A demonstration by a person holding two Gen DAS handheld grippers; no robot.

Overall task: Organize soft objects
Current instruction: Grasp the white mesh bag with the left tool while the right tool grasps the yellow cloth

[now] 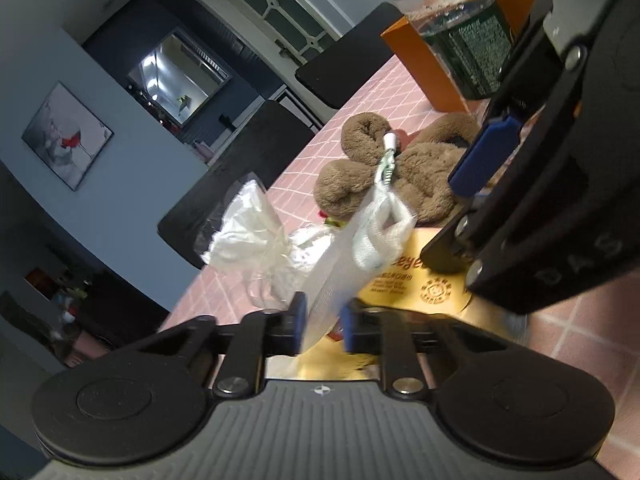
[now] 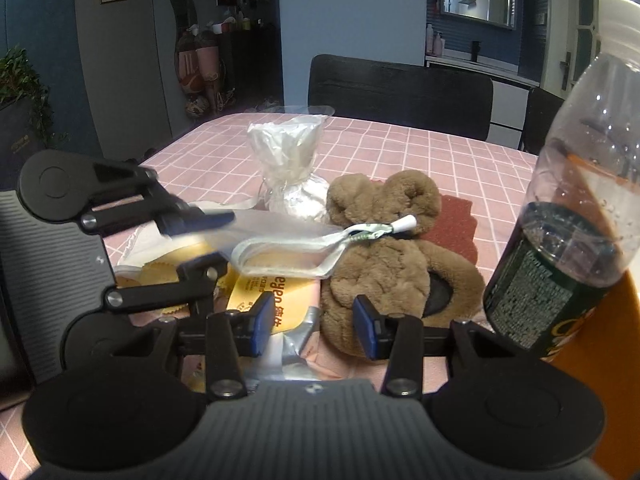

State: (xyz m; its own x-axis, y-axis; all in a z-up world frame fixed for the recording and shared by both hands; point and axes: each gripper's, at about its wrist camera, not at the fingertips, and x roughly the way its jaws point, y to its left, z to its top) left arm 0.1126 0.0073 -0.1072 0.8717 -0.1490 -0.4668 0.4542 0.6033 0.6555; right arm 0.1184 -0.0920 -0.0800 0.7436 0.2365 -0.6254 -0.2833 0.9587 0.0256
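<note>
The mesh pouch [image 1: 352, 240] hangs from the left gripper [image 1: 322, 322], whose blue pads are pinched together on its edge. Its zipper end trails over the brown plush toy [image 1: 400, 168], which lies behind it on the pink checked tablecloth [image 1: 304, 160]. Good practice, I judge: keep the pinch firm and lift slowly so the zipper pull slides clear of the plush.

From the right wrist, the right gripper [image 2: 314, 326] stands with jaws apart, just in front of the plush toy, not pressing it. Counted: one plush toy, one pouch, one white plastic-wrapped bundle [image 2: 290, 164] behind the plush, one bottle [image 2: 560, 240] to its right.
</note>
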